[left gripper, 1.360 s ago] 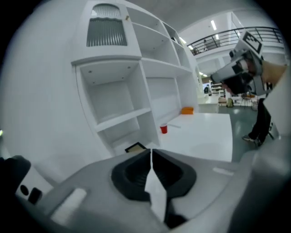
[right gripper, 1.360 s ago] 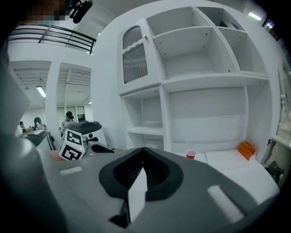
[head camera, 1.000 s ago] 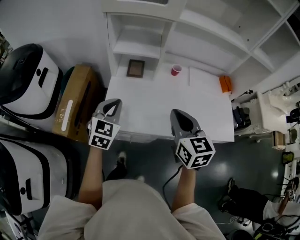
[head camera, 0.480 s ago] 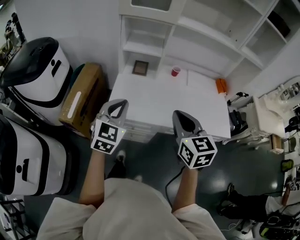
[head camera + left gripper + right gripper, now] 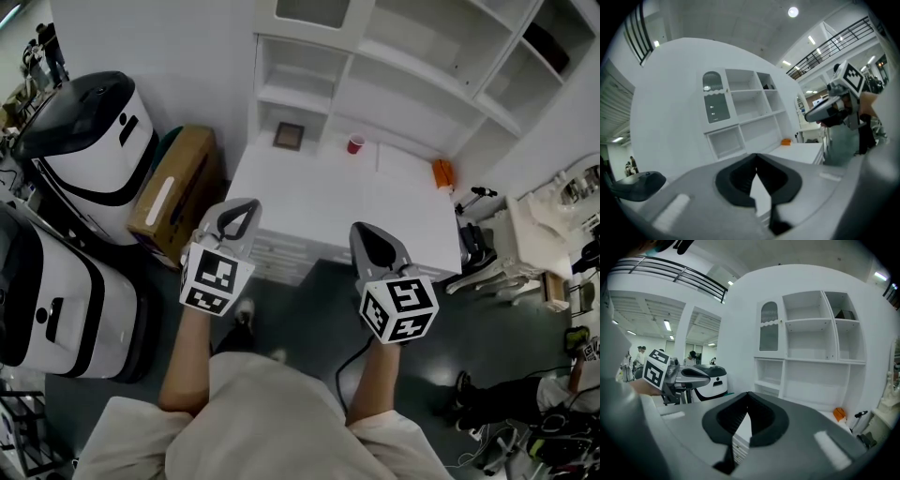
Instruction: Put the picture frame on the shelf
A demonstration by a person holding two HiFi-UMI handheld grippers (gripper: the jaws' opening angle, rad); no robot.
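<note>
A small dark picture frame (image 5: 289, 136) lies flat at the far left corner of the white table (image 5: 328, 202), just below the white shelf unit (image 5: 375, 56). My left gripper (image 5: 236, 214) hovers shut over the table's near left edge with nothing in it. My right gripper (image 5: 368, 239) hangs shut and empty above the near edge, right of centre. In the left gripper view the shelf unit (image 5: 740, 117) rises ahead and the right gripper (image 5: 825, 108) shows at the right. From the right gripper view I see the shelf unit (image 5: 811, 352) and the left gripper (image 5: 689, 376).
A red cup (image 5: 355, 144) and an orange object (image 5: 442, 173) sit at the table's back. A brown cardboard box (image 5: 173, 192) and two large white-and-black machines (image 5: 89, 150) stand left of the table. Cluttered gear (image 5: 553, 272) is at the right. Dark floor lies below me.
The head view has pulled back and drifted, so table and shelf look smaller and farther. Both grippers stay shut near the table's front edge.
</note>
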